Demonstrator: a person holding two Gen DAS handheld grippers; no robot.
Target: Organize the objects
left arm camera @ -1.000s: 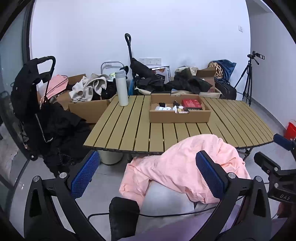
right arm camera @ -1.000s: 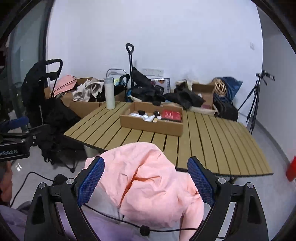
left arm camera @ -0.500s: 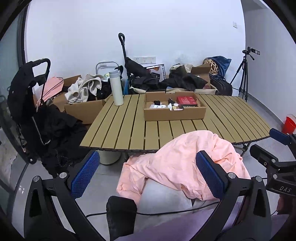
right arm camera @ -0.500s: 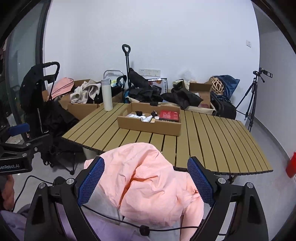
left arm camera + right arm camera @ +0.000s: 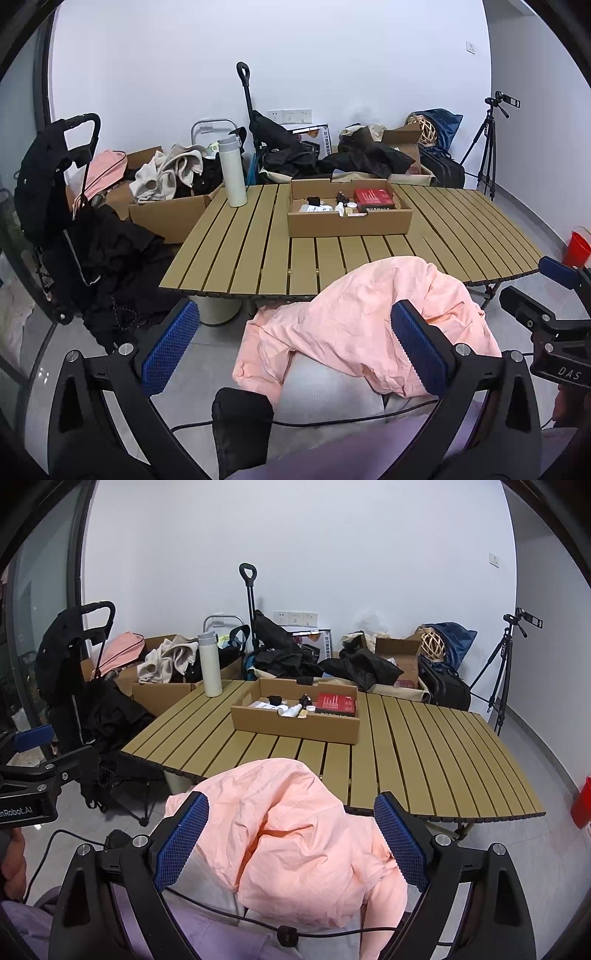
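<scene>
The pink garment (image 5: 369,317) lies crumpled over the person's lap, just in front of the near edge of the slatted table (image 5: 258,236) and below it. It looks like a thin, light jacket: soft, with many wrinkles, and it will not keep any shape when it is lifted. I think the cloth is a little smooth, so a shallow pinch can slip off.

The left gripper (image 5: 291,347) has its tongs wide apart and holds nothing; the garment lies between and beyond the blue pads (image 5: 170,347). The right gripper (image 5: 291,845) also stands with its tongs spread, empty, above the high fold of the same garment (image 5: 295,830).

A good place to take hold is a thick fold or a seam, for example the raised ridge near the table edge. It may be a hood or a collar, but the view does not let me be sure. Each gripper should probably take one side, so that the cloth hangs open and does not drag the black cable (image 5: 229,919) that runs under it.

The cardboard tray (image 5: 349,221) with small items and the white bottle (image 5: 232,171) stand on the table, well apart from the garment.
</scene>
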